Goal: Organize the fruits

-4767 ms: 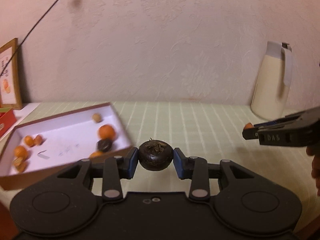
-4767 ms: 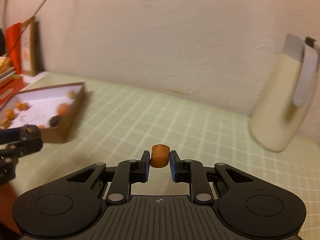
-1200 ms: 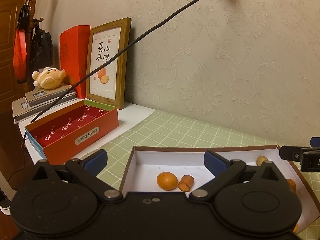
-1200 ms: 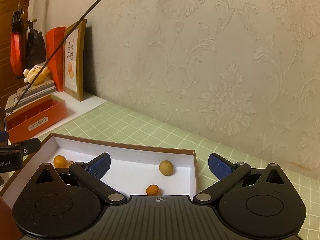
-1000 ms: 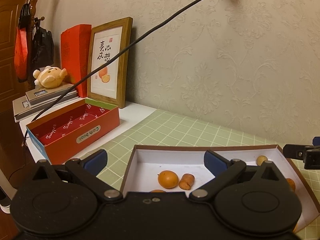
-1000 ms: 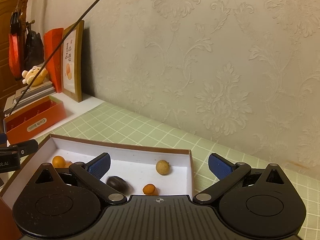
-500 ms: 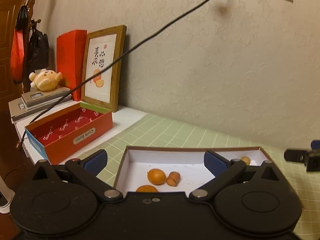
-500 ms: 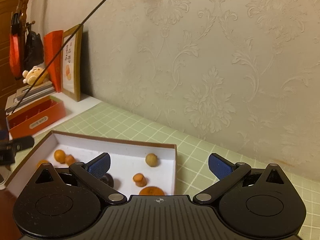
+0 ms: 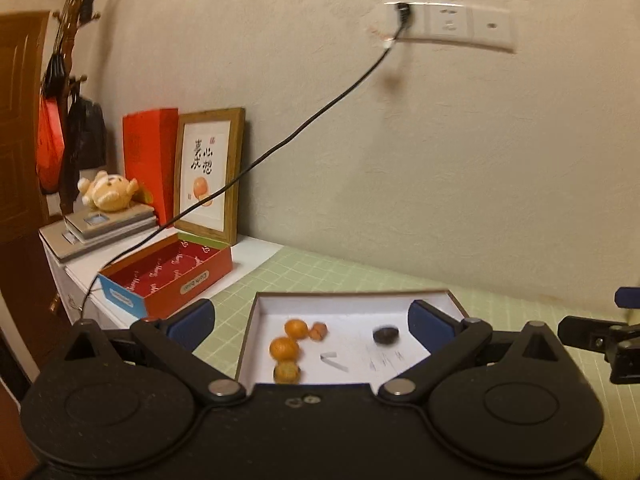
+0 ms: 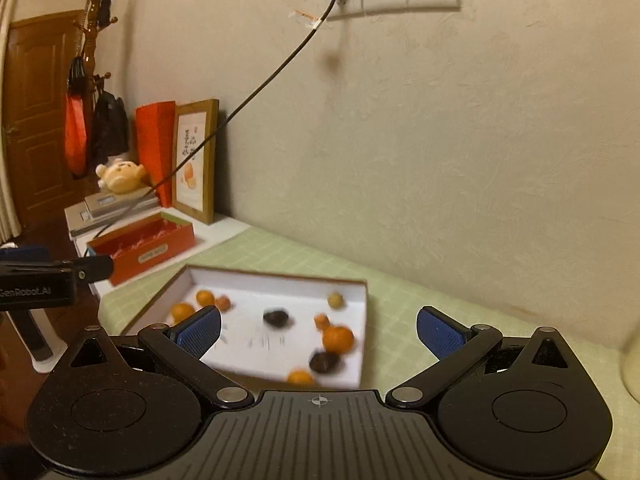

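Green-checked cloth is covering the surface (image 10: 280,252) below a pale wall. Both the left gripper (image 9: 310,322) and the right gripper (image 10: 318,330) are now carrying nothing, jaws spread wide; the dark round fruit (image 10: 276,317) and small orange piece (image 10: 321,321) are lying in the shallow white cardboard box (image 10: 362,344), so both drops look finished. Box walls stand low, with open cloth to the right.
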